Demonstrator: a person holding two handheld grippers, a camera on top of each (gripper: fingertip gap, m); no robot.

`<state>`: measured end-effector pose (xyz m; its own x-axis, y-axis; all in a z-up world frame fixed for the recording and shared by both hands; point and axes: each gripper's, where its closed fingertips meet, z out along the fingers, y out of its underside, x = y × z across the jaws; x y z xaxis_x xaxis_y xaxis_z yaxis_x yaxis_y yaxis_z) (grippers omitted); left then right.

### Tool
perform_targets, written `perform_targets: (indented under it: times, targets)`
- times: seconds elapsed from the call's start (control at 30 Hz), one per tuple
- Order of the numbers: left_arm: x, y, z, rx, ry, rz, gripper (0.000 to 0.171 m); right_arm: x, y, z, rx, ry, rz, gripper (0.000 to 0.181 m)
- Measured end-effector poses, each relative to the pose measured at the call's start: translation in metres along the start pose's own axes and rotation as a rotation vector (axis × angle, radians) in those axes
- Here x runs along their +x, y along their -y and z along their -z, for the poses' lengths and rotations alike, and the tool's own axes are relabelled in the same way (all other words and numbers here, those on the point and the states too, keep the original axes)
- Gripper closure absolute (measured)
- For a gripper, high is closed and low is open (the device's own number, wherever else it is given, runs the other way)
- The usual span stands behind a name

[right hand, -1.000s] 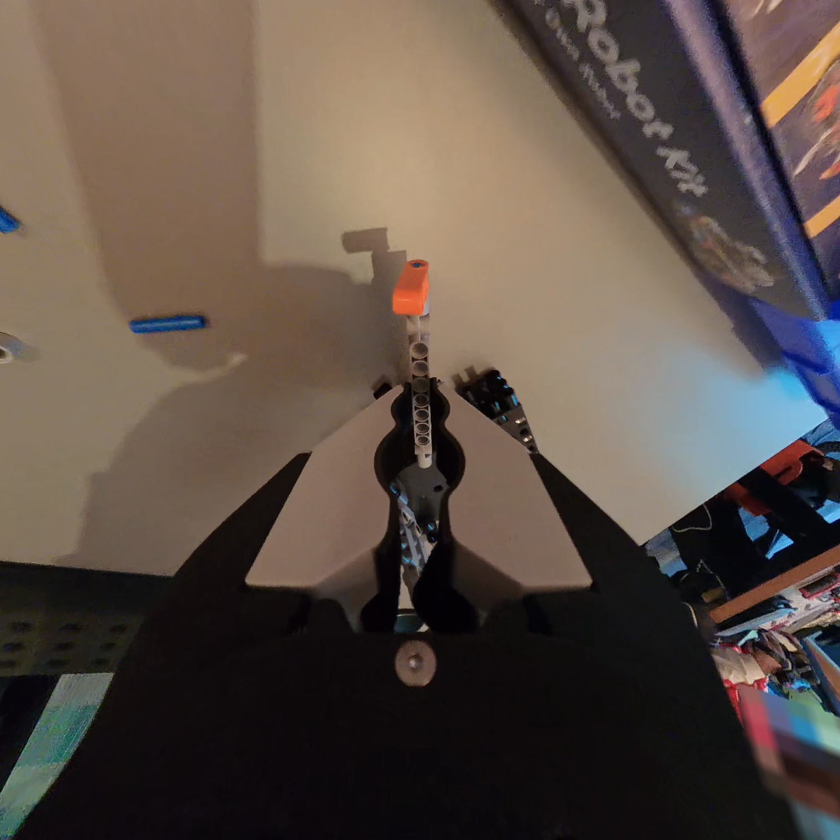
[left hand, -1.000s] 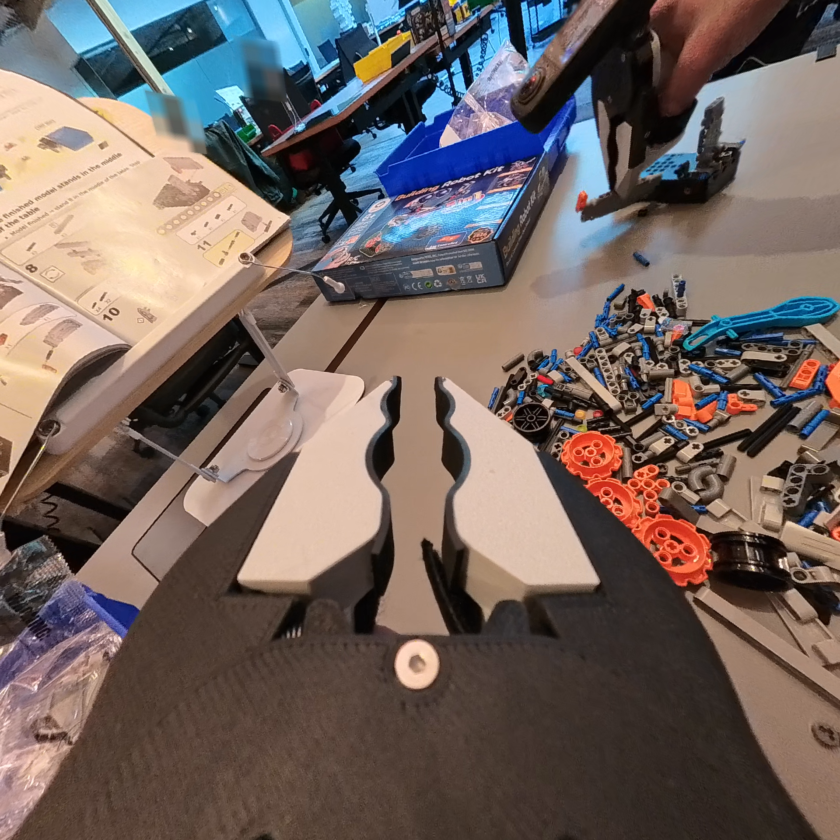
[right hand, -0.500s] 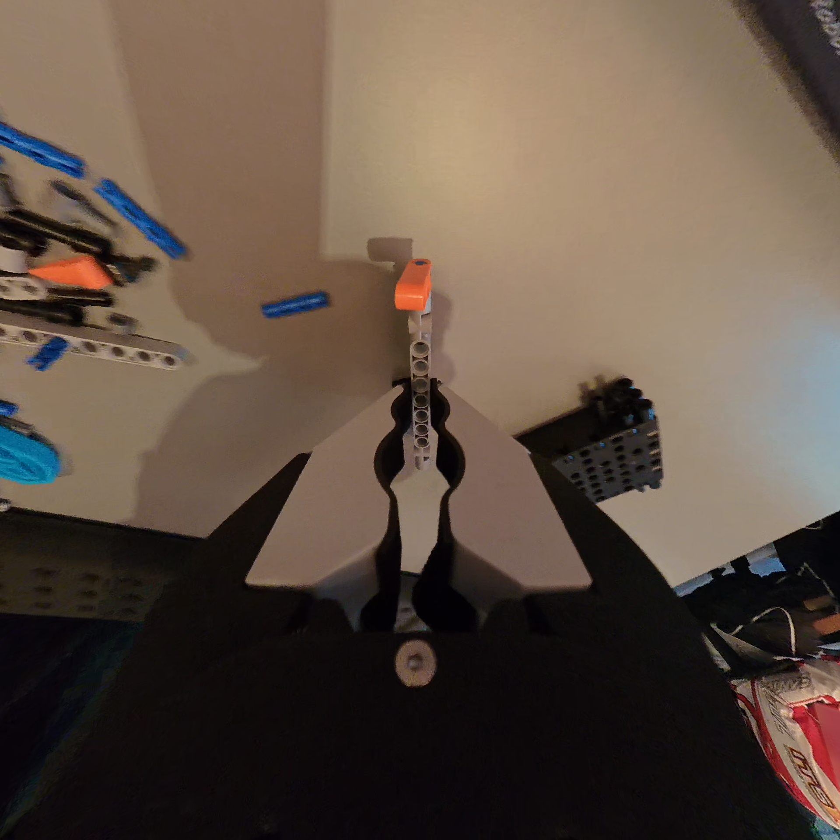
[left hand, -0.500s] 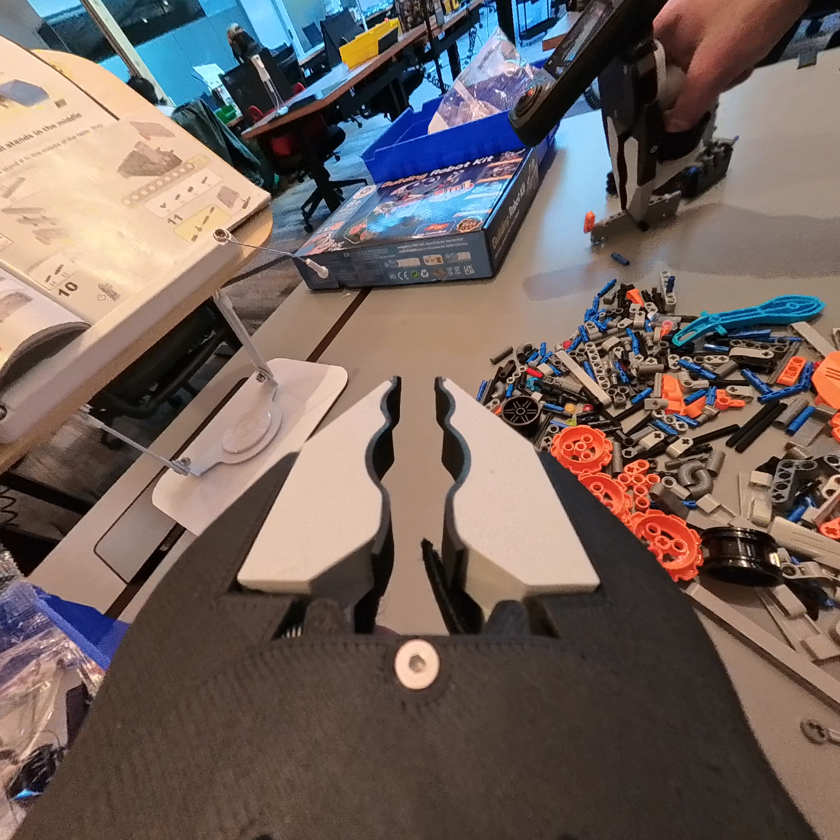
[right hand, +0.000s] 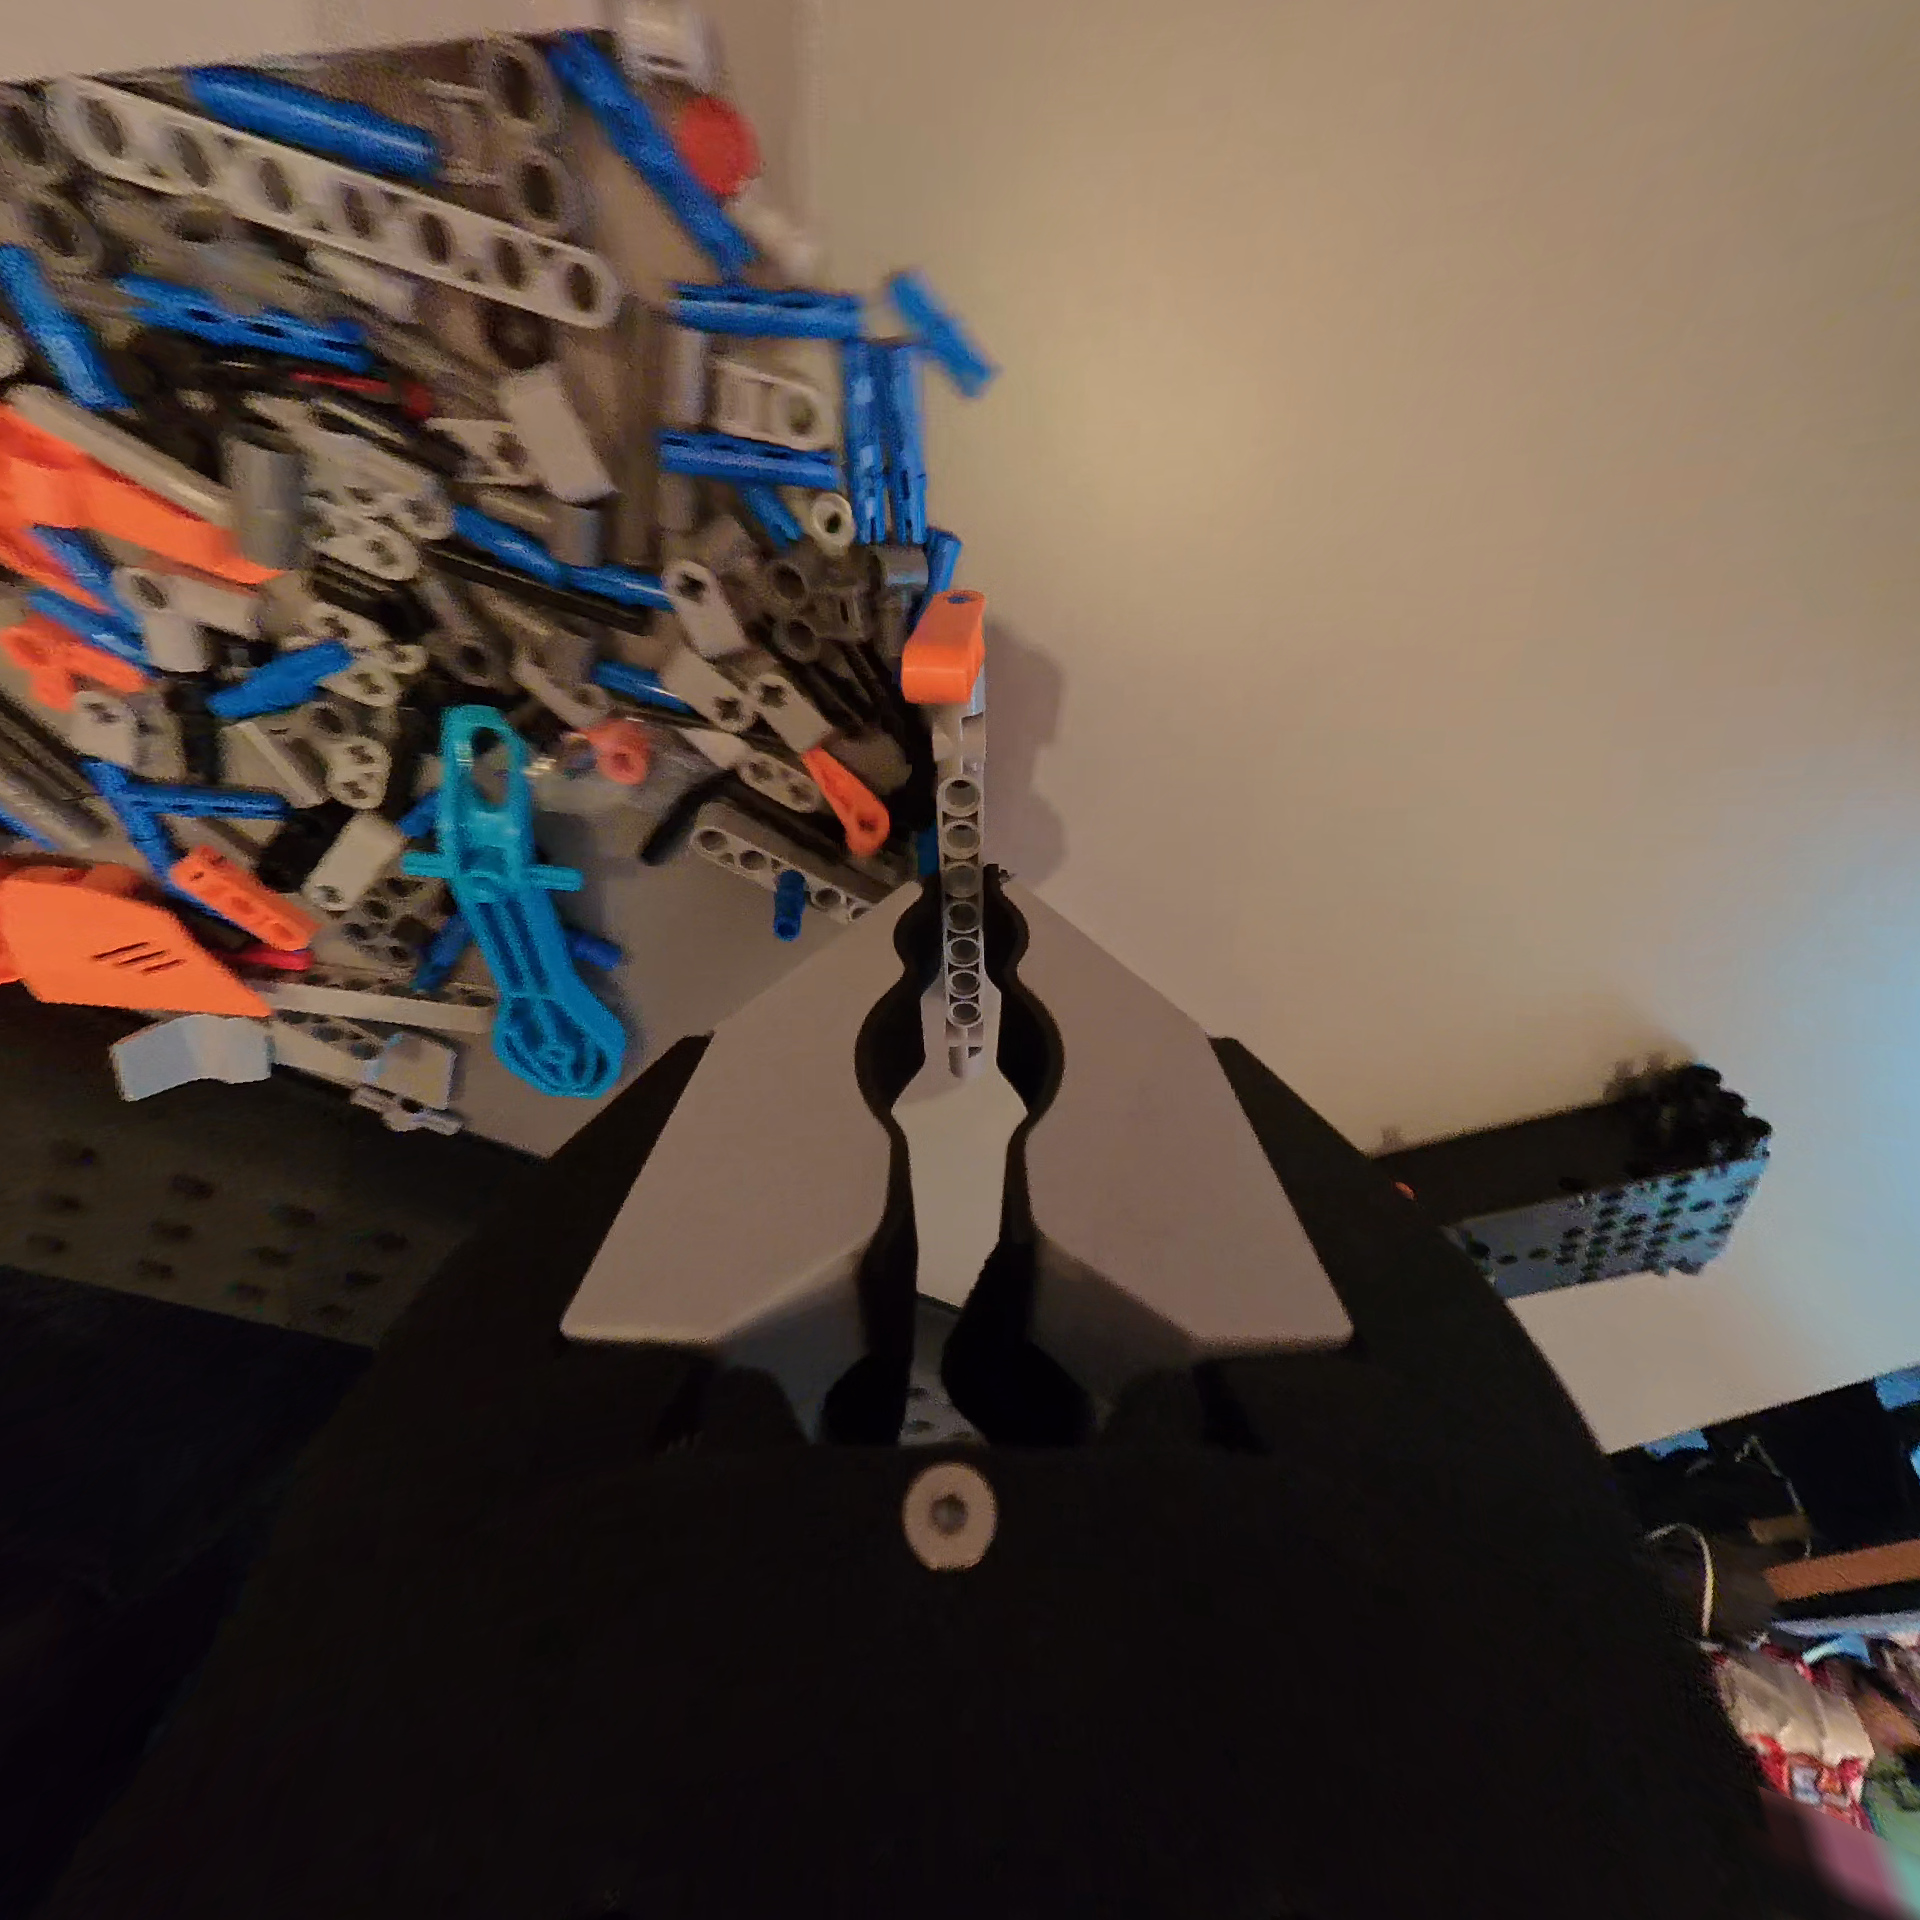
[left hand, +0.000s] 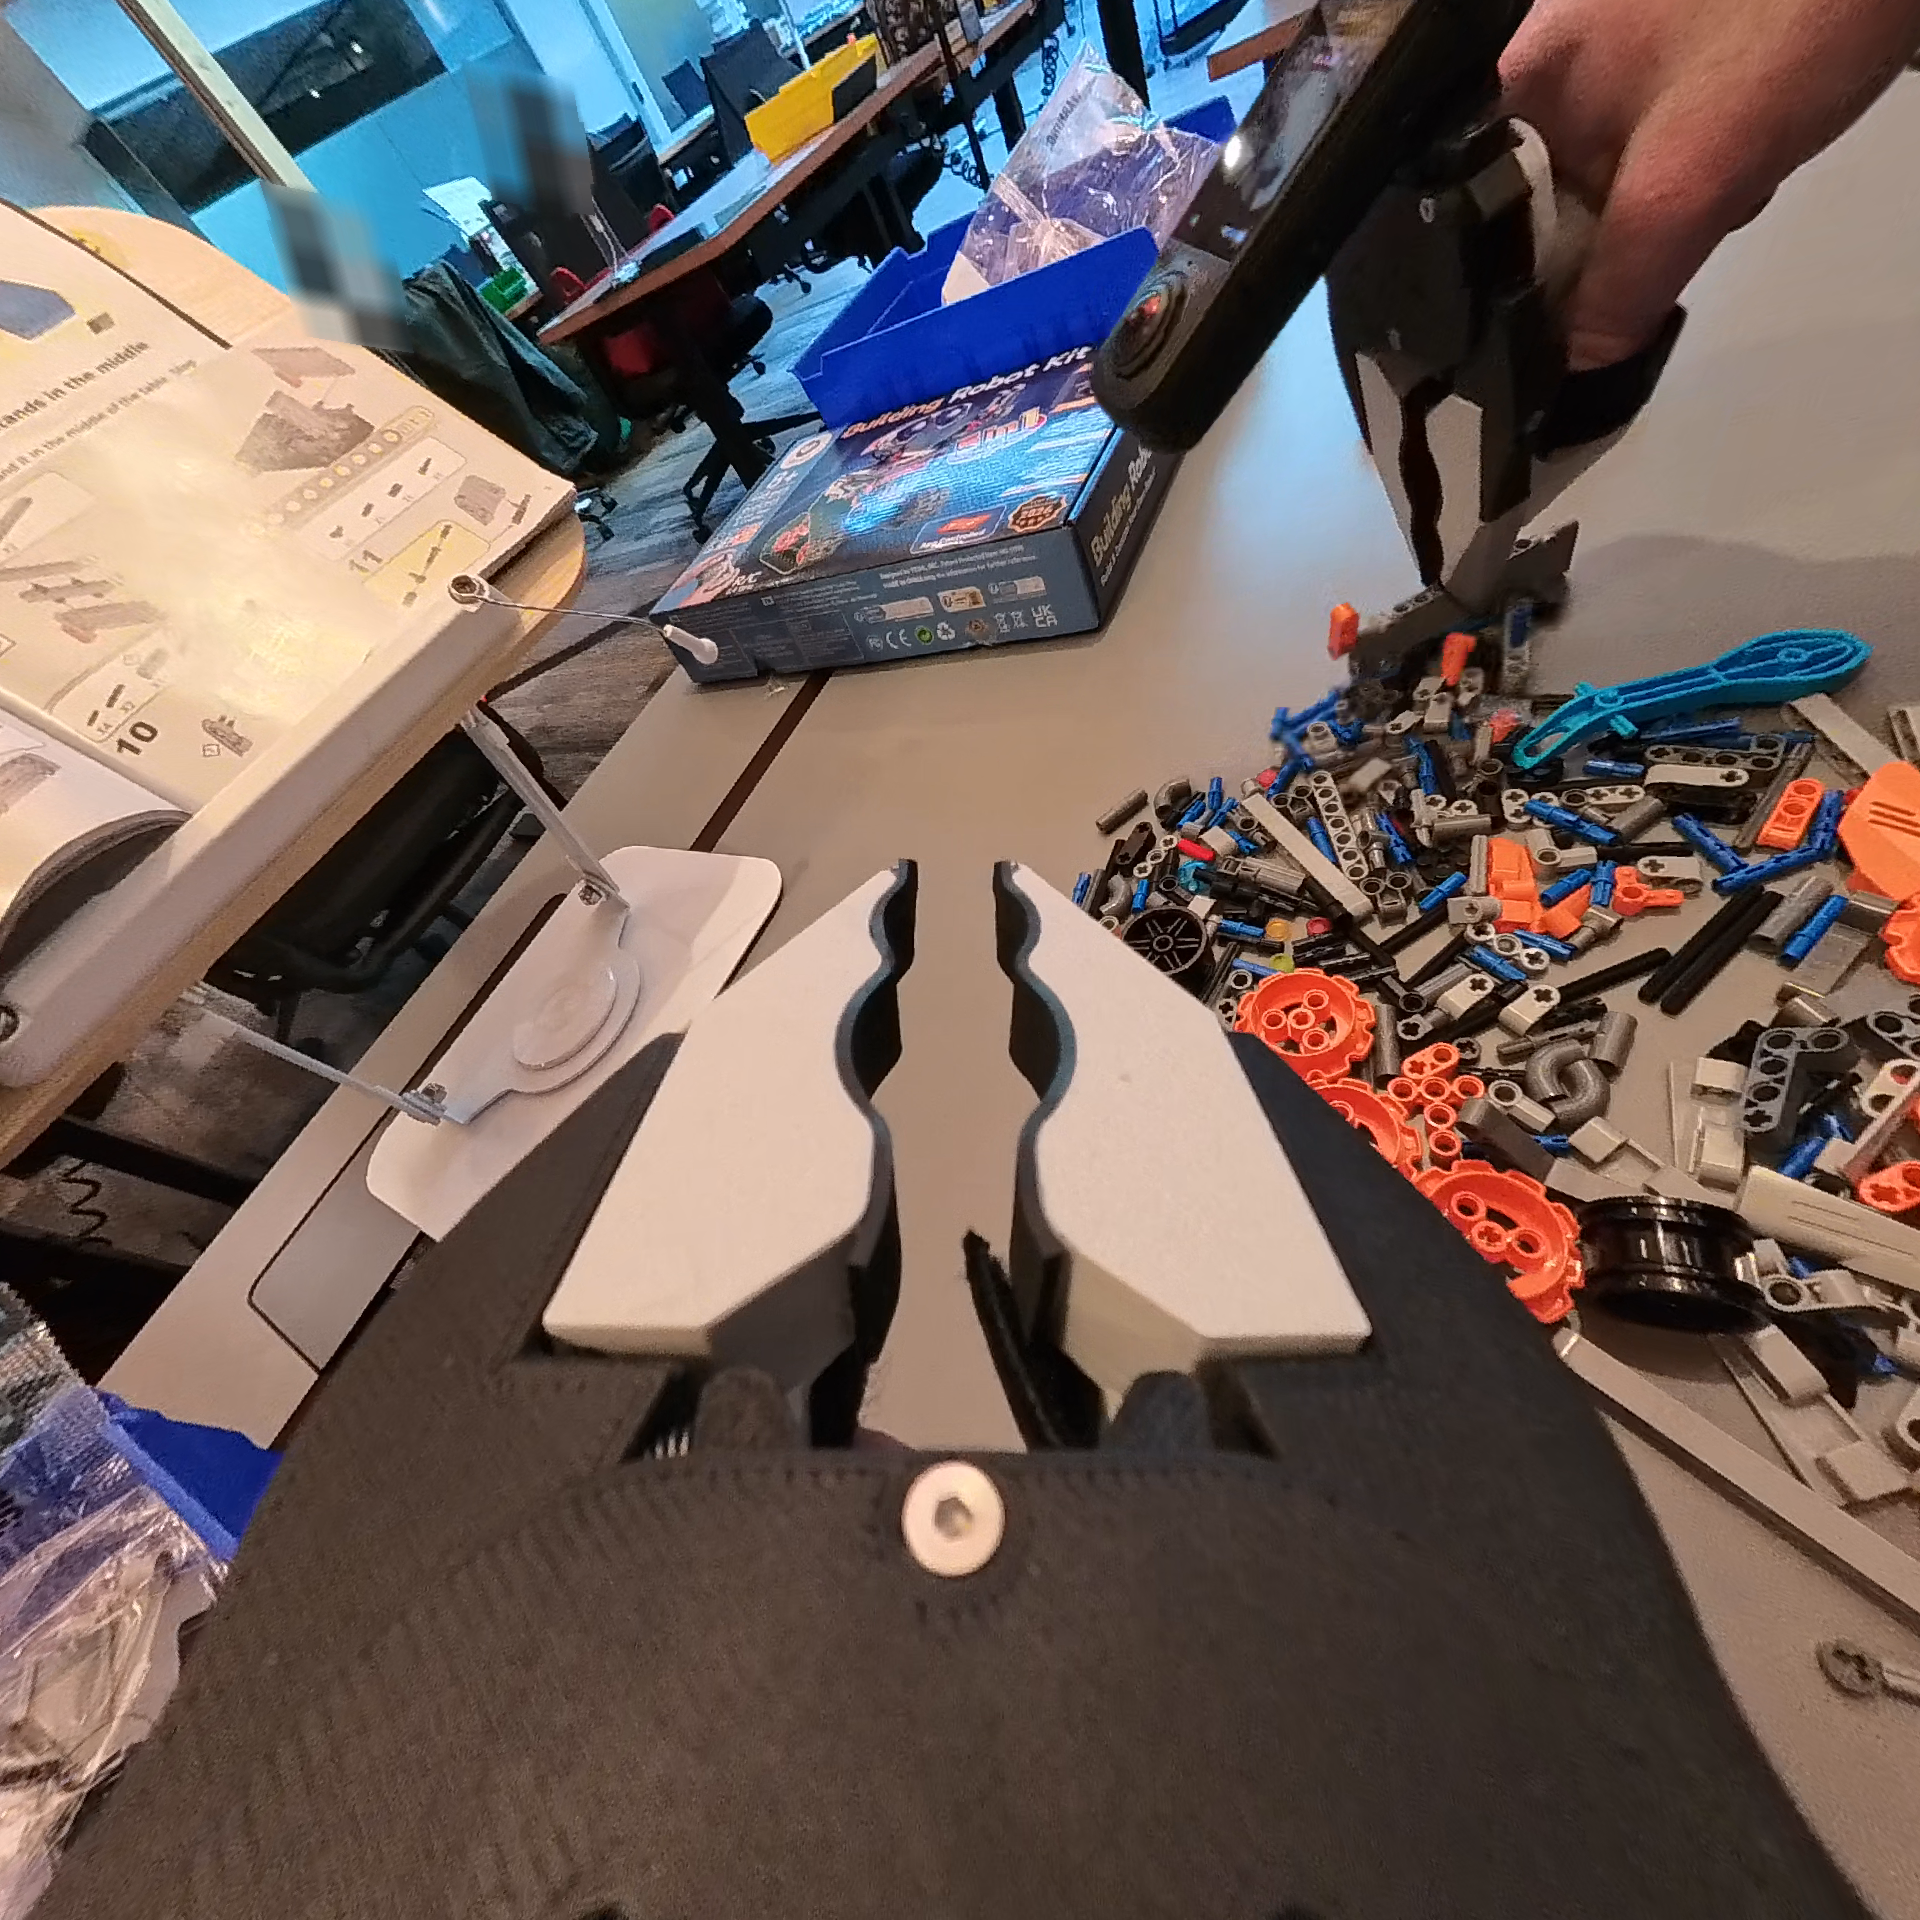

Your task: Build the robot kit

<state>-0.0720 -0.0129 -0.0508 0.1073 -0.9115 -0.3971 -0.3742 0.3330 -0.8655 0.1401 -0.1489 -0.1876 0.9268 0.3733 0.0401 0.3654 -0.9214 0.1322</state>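
My right gripper [right hand: 966, 896] is shut on a light grey holed beam [right hand: 961, 935] with an orange piece [right hand: 943, 649] at its far end. The beam's tip is at the near edge of a pile of small building parts [right hand: 416, 520]. In the left wrist view a hand holds this gripper [left hand: 1455, 499] low over the table, with the orange tip [left hand: 1342, 627] at the pile's far edge. My left gripper [left hand: 954, 883] is open and empty, over bare table just left of the pile [left hand: 1558, 935].
A dark holed block assembly [right hand: 1621, 1205] lies right of my right gripper. A teal tool [left hand: 1683, 686] lies on the pile. A blue kit box [left hand: 914, 540] and a blue bin [left hand: 935, 322] stand behind. An instruction booklet on a stand [left hand: 208, 540] is left. Plastic bags [left hand: 83, 1558] lie near left. The gap from one gripper's tips to the other's is roughly 30 centimeters.
My right gripper has moved with the beam from beside the box to the pile's edge. The dark block assembly now lies apart from it. My left gripper has hardly moved.
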Motion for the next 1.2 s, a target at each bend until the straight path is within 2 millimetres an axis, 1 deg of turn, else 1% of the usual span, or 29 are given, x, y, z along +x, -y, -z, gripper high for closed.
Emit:
perform_targets:
  times: [0.03,0.13,0.23,0.3,0.37,0.4,0.47,0.5,0.53,0.6,0.63,0.67,0.73,0.8,0.87,0.93,1.1,1.2]
  targets:
    - [0.000,0.001,0.000,0.003,-0.002,0.000,0.159,-0.006,0.002,0.000,0.004,0.007,0.016,0.176]
    - [0.001,0.002,0.001,0.006,-0.003,-0.001,0.159,-0.016,0.007,0.002,0.007,-0.004,0.051,0.176]
    - [0.001,0.002,0.001,0.003,0.001,-0.010,0.159,-0.015,0.008,0.005,0.010,-0.029,0.078,0.176]
    - [0.001,0.002,0.002,0.002,0.004,-0.015,0.159,-0.012,0.007,0.012,0.038,-0.046,0.106,0.176]
    - [0.000,0.003,0.002,0.003,0.007,-0.018,0.159,-0.007,0.000,0.022,0.059,-0.081,0.144,0.176]
    - [0.000,0.004,0.003,0.005,0.007,-0.018,0.159,-0.009,-0.001,0.029,0.092,-0.068,0.168,0.176]
    - [0.000,0.004,0.002,0.005,0.009,-0.018,0.159,-0.011,-0.010,0.040,0.118,-0.062,0.221,0.176]
    - [0.000,0.003,0.002,0.003,0.009,-0.017,0.159,-0.016,-0.014,0.044,0.139,-0.062,0.296,0.176]
    - [0.000,0.002,0.001,0.002,0.006,-0.014,0.159,-0.028,-0.019,0.046,0.158,-0.027,0.376,0.176]
    - [0.001,0.001,0.000,-0.004,0.006,-0.018,0.159,-0.041,-0.039,0.042,0.121,-0.023,0.514,0.176]
    - [0.001,0.001,-0.001,-0.006,0.006,-0.021,0.159,-0.051,-0.049,0.038,0.112,-0.003,0.592,0.176]
    - [0.002,0.000,-0.002,-0.008,0.003,-0.021,0.159,-0.060,-0.059,0.033,0.093,0.026,0.632,0.176]
    - [0.004,-0.001,-0.003,-0.013,-0.001,-0.023,0.159,-0.072,-0.079,0.020,0.038,0.037,0.759,0.176]
    - [0.006,-0.001,-0.005,-0.017,-0.003,-0.031,0.159,-0.080,-0.091,0.010,0.008,0.051,0.843,0.176]
    - [0.006,-0.001,-0.006,-0.020,0.000,-0.039,0.159,-0.089,-0.098,0.004,0.005,0.080,0.916,0.176]
    - [0.006,-0.001,-0.006,-0.022,0.002,-0.041,0.159,-0.095,-0.099,0.002,0.001,0.096,0.962,0.176]
    - [0.004,-0.002,-0.007,-0.024,0.007,-0.038,0.159,-0.102,-0.098,-0.005,-0.051,0.114,1.014,0.175]
    - [0.004,-0.004,-0.007,-0.029,0.005,-0.041,0.159,-0.104,-0.098,-0.005,-0.058,0.132,1.025,0.176]
